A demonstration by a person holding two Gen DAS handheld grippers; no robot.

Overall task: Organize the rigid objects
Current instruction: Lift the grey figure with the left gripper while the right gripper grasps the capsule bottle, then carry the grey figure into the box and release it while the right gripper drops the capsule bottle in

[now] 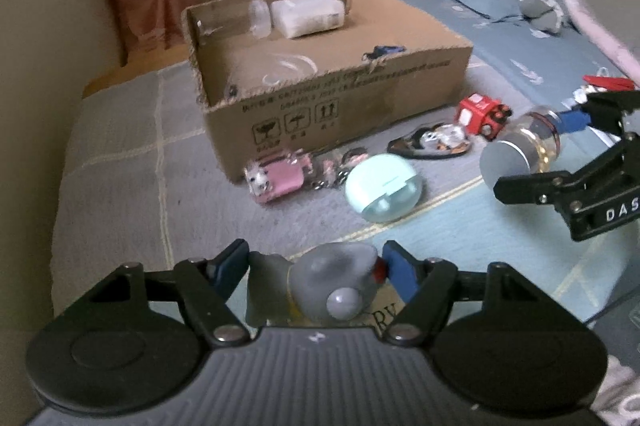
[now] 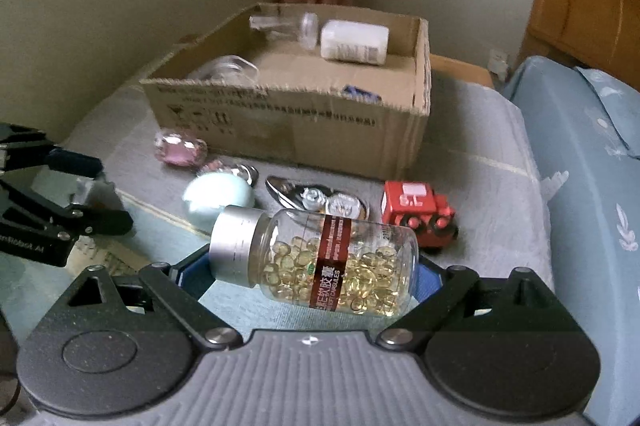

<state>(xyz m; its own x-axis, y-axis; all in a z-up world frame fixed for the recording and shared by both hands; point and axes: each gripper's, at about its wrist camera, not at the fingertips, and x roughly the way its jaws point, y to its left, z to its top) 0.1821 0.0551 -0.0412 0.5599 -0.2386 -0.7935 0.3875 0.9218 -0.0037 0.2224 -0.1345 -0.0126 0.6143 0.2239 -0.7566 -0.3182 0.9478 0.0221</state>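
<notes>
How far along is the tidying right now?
Partly done: the cardboard box already holds a white bottle and clear containers. In hand: the right gripper grips the capsule bottle, the left gripper a grey object. Left on the bed: red toy truck, mint case, pink toy.

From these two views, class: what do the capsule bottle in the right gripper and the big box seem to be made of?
Capsule bottle: clear glossy body, plastic or glass, since the yellow capsules show through; its cap looks like brushed silver metal or metallised plastic.
Box: matte brown corrugated cardboard, with ragged torn rims and printed handling symbols.
</notes>
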